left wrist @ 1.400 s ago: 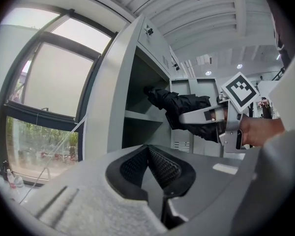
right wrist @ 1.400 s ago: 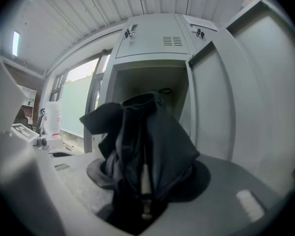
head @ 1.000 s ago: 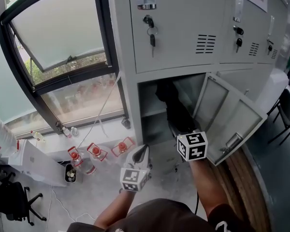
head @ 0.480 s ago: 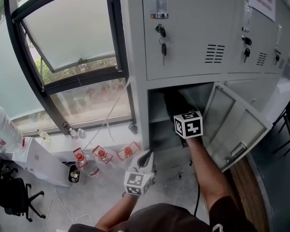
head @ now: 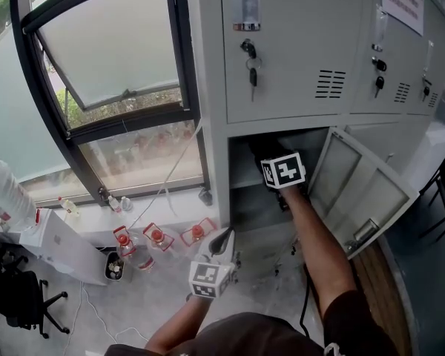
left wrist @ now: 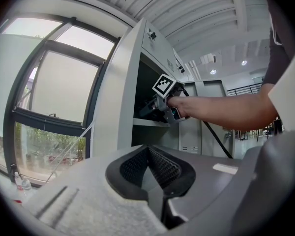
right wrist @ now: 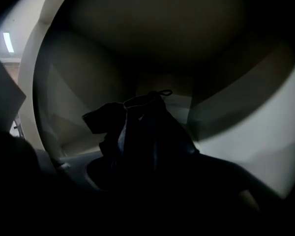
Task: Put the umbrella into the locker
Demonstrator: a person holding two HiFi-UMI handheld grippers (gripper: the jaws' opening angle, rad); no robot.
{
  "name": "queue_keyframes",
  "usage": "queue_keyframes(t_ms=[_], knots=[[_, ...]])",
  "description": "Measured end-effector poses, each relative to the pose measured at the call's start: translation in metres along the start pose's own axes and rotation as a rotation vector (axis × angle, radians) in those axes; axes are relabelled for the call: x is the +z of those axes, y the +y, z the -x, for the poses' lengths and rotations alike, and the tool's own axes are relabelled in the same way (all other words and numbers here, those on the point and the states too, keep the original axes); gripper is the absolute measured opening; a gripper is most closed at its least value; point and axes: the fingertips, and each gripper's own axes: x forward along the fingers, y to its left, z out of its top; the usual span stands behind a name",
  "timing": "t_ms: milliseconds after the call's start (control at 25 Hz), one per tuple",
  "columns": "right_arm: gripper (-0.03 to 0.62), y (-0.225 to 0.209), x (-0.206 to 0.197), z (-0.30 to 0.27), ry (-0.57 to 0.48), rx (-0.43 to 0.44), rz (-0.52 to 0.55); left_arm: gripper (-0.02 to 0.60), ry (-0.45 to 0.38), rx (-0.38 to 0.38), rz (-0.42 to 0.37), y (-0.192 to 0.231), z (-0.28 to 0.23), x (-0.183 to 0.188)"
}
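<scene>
The black folded umbrella [right wrist: 142, 132] lies between the jaws of my right gripper [head: 273, 158], which is shut on it. In the head view the gripper's marker cube sits at the mouth of the open lower locker compartment [head: 241, 199], and the umbrella's dark end [head: 261, 150] reaches inside above the shelf. The left gripper view shows the right gripper [left wrist: 160, 108] at the locker opening from the side. My left gripper [head: 221, 241] hangs low over the floor in front of the locker, shut and holding nothing.
The compartment's door [head: 363, 191] stands swung out to the right. Keys [head: 251, 61] hang from the locker door above. Red-capped bottles [head: 157, 237] stand on the floor by the window at left. A black cable [head: 308, 288] trails under my right arm.
My right gripper has pushed up and deeper into the locker compartment with the umbrella. The left gripper has stayed where it was.
</scene>
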Motion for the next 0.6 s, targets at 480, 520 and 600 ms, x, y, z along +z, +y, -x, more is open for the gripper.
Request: queue_keyframes(t_ms=[480, 520, 600], knots=[[0.272, 0.014, -0.006, -0.009, 0.12, 0.061, 0.138, 0.005, 0.0, -0.019, 0.001, -0.013, 0.001, -0.001], [0.286, 0.014, -0.004, -0.008, 0.104, 0.063, 0.141, 0.005, 0.003, -0.021, 0.002, -0.014, 0.001, -0.001], [0.319, 0.014, 0.001, -0.004, 0.053, 0.063, 0.14, 0.005, 0.013, -0.023, 0.001, -0.015, 0.001, -0.004]])
